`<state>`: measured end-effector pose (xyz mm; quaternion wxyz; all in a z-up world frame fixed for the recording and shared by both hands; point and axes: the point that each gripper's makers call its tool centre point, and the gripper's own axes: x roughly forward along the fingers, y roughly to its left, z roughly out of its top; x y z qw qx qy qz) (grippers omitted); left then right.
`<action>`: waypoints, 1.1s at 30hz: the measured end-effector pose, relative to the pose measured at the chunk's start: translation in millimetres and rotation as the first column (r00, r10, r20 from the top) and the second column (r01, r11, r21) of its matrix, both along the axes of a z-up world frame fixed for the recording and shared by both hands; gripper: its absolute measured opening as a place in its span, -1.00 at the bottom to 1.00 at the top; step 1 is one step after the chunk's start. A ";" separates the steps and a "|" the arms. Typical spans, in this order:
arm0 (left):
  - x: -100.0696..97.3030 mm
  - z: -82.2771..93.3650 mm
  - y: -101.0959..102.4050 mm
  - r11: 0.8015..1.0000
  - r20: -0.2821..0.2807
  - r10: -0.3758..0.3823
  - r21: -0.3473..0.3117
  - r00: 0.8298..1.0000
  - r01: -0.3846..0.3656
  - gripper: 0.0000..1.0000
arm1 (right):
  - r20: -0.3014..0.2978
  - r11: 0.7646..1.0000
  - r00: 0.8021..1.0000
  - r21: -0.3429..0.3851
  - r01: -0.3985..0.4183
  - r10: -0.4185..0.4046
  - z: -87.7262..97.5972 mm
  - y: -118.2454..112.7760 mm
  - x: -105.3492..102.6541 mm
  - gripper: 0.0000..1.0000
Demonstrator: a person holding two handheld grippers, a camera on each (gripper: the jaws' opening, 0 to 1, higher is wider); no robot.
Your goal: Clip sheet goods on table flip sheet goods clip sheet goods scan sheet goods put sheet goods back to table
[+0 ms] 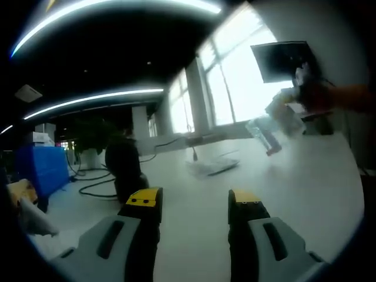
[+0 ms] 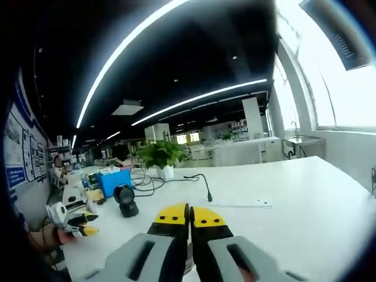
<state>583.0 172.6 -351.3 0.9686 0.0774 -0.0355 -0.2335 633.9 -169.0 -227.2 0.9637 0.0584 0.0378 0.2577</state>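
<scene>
While the left claw gapes, sheet goods lie ahead on the table.

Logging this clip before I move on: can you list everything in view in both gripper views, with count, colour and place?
white table: one, white, spanning both views
flat white sheet goods: one, white, flat on the table ahead of the right gripper
black dome-shaped scanner: one, black, standing on the table beside the blue box
blue box: one, blue, far left of the table
black cable: one, black, trailing across the table
green potted plant: one, green, far table edge
left gripper: one, grey with yellow tips, jaws apart, nothing between
right gripper: one, grey with yellow tips, jaws together; whether anything is pinched is unclear
</scene>
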 end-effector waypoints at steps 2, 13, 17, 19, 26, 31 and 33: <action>-0.1 -0.1 -0.4 1.000 0.000 -0.001 0.002 1.000 0.001 -0.25 | 0.003 1.000 1.000 -0.002 0.011 -0.011 2.8 1.5 1.2 -1.00; -0.1 0.2 -0.6 1.000 0.000 -0.002 0.000 1.000 0.002 -0.25 | 0.053 0.998 0.998 0.049 0.037 -0.040 27.6 9.5 7.2 -1.00; 0.0 0.5 -0.3 1.000 0.001 -0.002 -0.002 1.000 0.002 -0.25 | 0.078 0.997 0.995 0.060 0.053 -0.058 37.3 12.6 11.8 -1.00; 0.0 0.6 -0.3 1.000 0.001 -0.002 -0.003 1.000 0.002 -0.25 | 0.082 0.996 0.995 0.065 0.059 -0.065 39.5 14.5 13.7 -1.00; -0.9 2.2 -0.7 1.000 0.005 -0.010 -0.014 1.000 0.010 -0.25 | 0.076 0.983 0.994 0.167 0.070 -0.084 52.8 22.1 23.6 -1.00; -0.9 1.0 -2.1 1.000 0.002 -0.016 -0.010 1.000 0.016 -0.26 | 0.079 0.980 0.991 0.174 0.094 -0.110 60.5 26.6 35.5 -1.00; -0.9 0.5 -2.6 1.000 0.001 -0.017 -0.006 1.000 0.017 -0.26 | 0.079 0.980 0.990 0.172 0.099 -0.114 64.8 32.6 41.2 -1.00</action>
